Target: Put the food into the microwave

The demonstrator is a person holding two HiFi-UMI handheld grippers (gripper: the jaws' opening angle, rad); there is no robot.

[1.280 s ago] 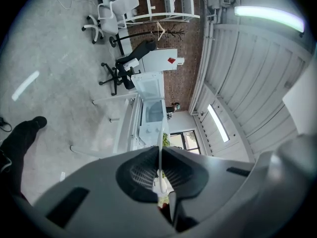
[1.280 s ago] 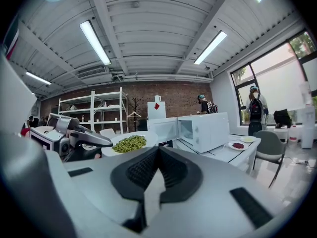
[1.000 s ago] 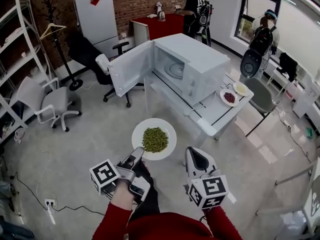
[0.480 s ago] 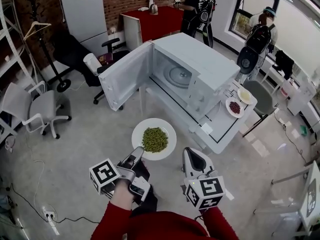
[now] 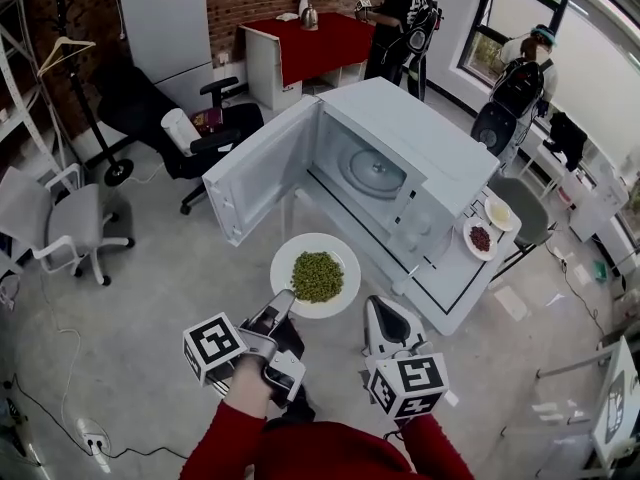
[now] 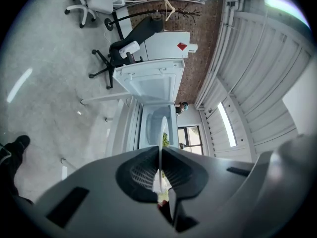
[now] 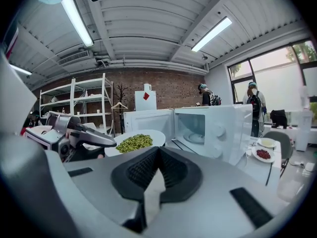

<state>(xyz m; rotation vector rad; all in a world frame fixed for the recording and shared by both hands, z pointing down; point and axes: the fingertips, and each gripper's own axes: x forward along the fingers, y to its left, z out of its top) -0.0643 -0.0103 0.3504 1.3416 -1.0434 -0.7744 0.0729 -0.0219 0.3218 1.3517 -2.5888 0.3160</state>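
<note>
A white plate (image 5: 338, 258) heaped with green peas (image 5: 316, 275) is being held level at the centre of the head view, over the grey floor (image 5: 150, 308). It is hanging just below the open front of the microwave (image 5: 415, 133) and is not yet inside it. The plate's lower rim is being pinched by the left gripper (image 5: 288, 304). In the left gripper view the rim is being seen edge-on as a thin pale line, and the fingers (image 6: 138, 170) are being pressed against it from both sides.

The right gripper (image 5: 385, 310) is being held just to the right of the plate, apart from it. Its fingers (image 7: 176, 170) are being kept pressed together at the tips, with nothing gripped between them. In the right gripper view the peas and the left gripper are being shown at the left, with the microwave beyond them.

The microwave is being carried on a white bench (image 5: 452, 286) that runs toward the right of the head view. Its door (image 5: 262, 168) is being left swung wide open toward the left, so the round glass tray (image 5: 372, 173) inside is being exposed. To the right of the microwave, two small dishes are being carried on the bench, one holding something red (image 5: 481, 238) and one holding something pale (image 5: 498, 212). At the upper left a black office chair (image 5: 165, 118) is being shown, and at the top a red table (image 5: 320, 40).
</note>
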